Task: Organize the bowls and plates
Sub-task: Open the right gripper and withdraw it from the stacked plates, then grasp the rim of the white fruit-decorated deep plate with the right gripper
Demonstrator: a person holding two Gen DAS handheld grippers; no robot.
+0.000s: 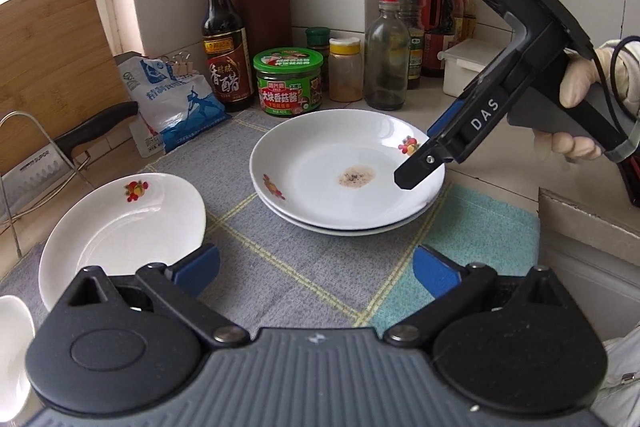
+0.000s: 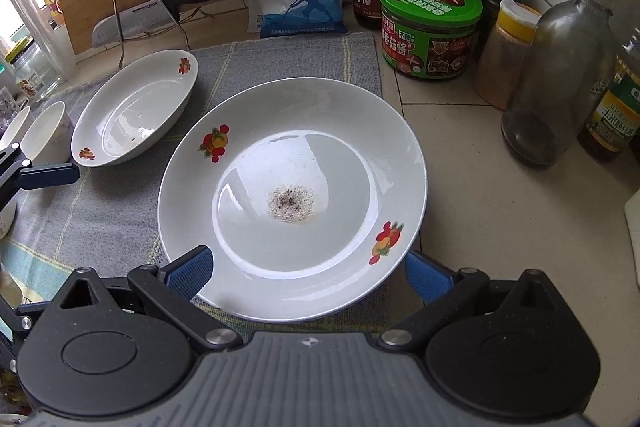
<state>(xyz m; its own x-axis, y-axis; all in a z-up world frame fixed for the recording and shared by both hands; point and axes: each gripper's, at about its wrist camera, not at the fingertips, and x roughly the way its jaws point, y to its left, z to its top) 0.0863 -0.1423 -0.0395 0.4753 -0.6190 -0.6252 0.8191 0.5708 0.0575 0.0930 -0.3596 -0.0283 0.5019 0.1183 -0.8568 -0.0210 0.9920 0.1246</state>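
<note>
Both tongs gape empty: right gripper (image 2: 308, 273) over stacked plates' (image 1: 320, 183) rim, left gripper (image 1: 316, 267) beside single plate (image 1: 120, 227)

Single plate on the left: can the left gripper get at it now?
Probably yes: the left gripper is open, the single plate lies beside its left finger, nothing sits between them.

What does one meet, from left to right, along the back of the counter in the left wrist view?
Cutting board → salt bag → vinegar bottle → green-lidded jar → yellow-capped spice jar → clear glass bottle → white box.
</note>
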